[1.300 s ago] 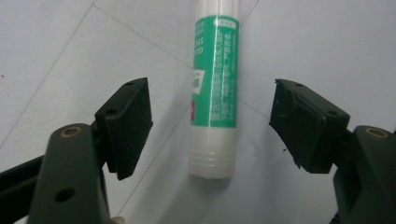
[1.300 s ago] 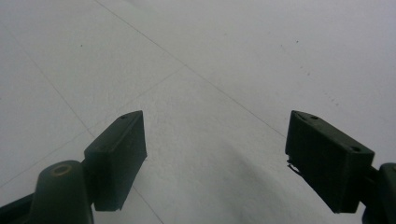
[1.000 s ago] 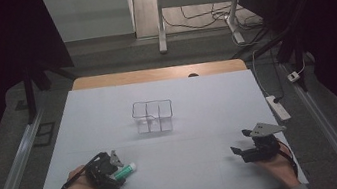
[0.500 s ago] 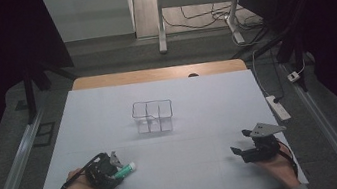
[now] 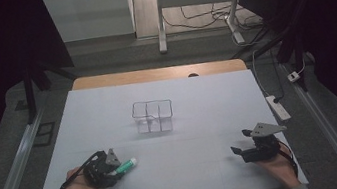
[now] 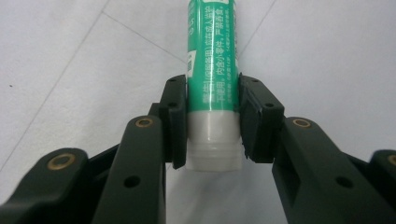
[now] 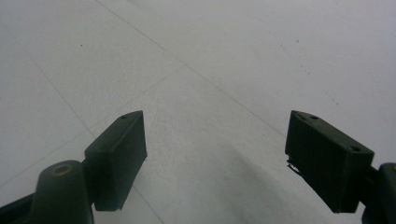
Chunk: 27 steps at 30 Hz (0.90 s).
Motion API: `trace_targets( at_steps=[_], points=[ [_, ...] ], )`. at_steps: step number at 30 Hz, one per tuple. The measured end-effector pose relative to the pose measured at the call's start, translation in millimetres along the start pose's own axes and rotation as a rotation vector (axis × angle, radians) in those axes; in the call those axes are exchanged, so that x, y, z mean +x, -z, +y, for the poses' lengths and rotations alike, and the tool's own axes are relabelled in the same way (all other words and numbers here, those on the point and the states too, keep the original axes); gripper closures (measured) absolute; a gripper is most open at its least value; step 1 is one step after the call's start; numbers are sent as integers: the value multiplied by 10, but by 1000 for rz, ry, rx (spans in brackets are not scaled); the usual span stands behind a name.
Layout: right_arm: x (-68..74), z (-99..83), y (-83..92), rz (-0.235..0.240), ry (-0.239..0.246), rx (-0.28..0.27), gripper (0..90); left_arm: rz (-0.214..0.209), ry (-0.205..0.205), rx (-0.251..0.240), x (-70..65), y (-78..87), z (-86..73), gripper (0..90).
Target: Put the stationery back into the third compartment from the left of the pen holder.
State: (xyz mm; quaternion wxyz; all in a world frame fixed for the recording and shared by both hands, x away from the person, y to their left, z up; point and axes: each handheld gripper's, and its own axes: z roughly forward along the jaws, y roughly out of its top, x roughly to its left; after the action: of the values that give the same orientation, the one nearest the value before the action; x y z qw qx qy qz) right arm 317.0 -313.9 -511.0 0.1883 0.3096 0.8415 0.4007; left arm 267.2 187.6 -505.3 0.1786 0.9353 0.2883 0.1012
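Observation:
A green tube (image 6: 212,56) with a white cap lies low over the white table near its front left. My left gripper (image 6: 211,122) is shut on the tube just above the cap, both pads pressed to its sides. From above, the green tube (image 5: 126,167) sticks out to the right of the left gripper (image 5: 109,172), held by a hand. My right gripper (image 7: 215,158) stands open over bare table, nothing between its jaws. It sits at the front right in the high view as the right gripper (image 5: 240,151). A clear divided box (image 5: 153,116) stands mid-table, apart from both.
The white table (image 5: 200,120) ends in a wooden strip at the back. A power strip (image 5: 278,107) lies on the floor beyond the right edge. Metal rails run along both sides, and desk legs with cables stand behind.
The tube in my left gripper has shifted slightly toward the right. The right gripper has stayed where it was.

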Motion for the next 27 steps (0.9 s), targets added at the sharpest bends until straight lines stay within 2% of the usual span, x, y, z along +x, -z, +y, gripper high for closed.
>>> trace_targets(
  at_steps=[5, 11, 25, 27],
  points=[
    [5, 4, 13, -1, 1, -4, 196, 21, 35, -74, 17, 50, -1, 648],
    [12, 14, 27, -5, 4, -24, 196, 17, 47, -140, 27, 98, 28, 648],
    [50, 62, 25, -7, 19, -44, 204, -1, -16, -174, 31, 105, 299, 647],
    [58, 72, 22, 5, 26, -44, 204, -2, -18, -184, 26, 106, 341, 647]
  ],
)
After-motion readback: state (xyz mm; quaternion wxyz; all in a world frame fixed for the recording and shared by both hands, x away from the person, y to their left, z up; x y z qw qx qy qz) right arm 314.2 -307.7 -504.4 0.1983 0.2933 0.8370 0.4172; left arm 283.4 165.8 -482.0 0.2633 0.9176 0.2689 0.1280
